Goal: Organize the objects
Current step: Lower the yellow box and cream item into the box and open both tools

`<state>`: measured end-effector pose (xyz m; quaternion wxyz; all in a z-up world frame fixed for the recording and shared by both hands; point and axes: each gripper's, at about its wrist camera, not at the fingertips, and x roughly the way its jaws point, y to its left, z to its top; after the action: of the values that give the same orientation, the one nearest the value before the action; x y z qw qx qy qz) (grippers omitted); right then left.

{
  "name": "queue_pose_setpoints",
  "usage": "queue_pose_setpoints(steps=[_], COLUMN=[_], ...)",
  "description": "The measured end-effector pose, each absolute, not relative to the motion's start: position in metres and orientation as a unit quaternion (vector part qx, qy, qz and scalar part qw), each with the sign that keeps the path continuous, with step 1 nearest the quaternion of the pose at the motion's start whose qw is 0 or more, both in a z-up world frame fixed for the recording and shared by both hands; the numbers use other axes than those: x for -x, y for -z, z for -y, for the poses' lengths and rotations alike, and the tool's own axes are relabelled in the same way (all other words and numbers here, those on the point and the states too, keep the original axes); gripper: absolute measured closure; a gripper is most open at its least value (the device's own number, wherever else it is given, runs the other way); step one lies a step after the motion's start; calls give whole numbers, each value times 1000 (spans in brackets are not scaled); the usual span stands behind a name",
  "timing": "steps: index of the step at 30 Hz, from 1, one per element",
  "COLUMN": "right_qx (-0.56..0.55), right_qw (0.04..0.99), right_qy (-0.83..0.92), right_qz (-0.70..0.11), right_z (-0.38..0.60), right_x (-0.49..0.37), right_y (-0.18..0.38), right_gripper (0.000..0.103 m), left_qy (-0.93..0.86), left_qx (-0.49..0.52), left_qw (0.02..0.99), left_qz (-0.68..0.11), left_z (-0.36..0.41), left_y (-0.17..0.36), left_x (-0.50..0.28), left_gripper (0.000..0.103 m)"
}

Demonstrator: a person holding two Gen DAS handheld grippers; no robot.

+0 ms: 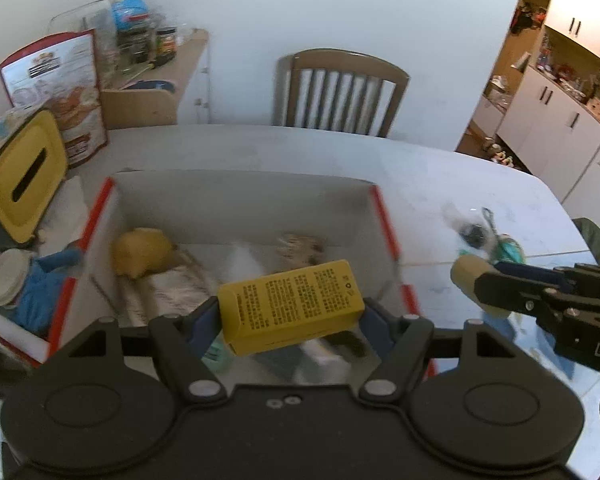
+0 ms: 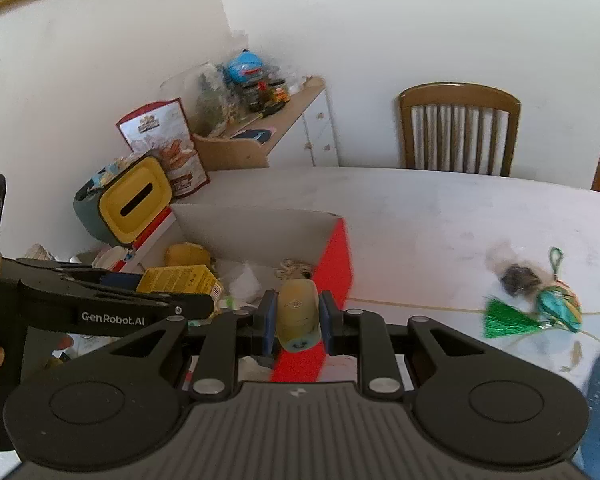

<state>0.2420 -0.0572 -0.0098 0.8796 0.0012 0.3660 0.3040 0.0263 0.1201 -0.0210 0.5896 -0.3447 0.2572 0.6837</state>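
Gripping a yellow box (image 1: pixel 290 306) endwise, the left gripper (image 1: pixel 291 316) hangs over the open cardboard box (image 1: pixel 236 200); right gripper (image 2: pixel 298 316) pinches a tan roll (image 2: pixel 298 314) near its red right wall.

Both tools clamped, angled downward

Left tool (image 1: pixel 291 309) grips with pads set wide apart; right tool (image 2: pixel 298 316) grips with pads close together, just beside it.
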Motion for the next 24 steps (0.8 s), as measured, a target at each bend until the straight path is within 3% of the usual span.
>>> queue_pose_setpoints(steps=[12, 24], right_qx=[36, 76], right_qw=[867, 856], right_qy=[-306, -295], right_qz=[-392, -419], right_z=[-9, -58], right_x=[-265, -300], right_y=[40, 81], right_gripper=[82, 82], left_qy=[-701, -694], left_qx=[367, 367], left_qw=[549, 539], left_qz=[-268, -304], left_z=[-150, -196], left_y=[40, 70], left_x=[43, 53], left_gripper=[30, 31])
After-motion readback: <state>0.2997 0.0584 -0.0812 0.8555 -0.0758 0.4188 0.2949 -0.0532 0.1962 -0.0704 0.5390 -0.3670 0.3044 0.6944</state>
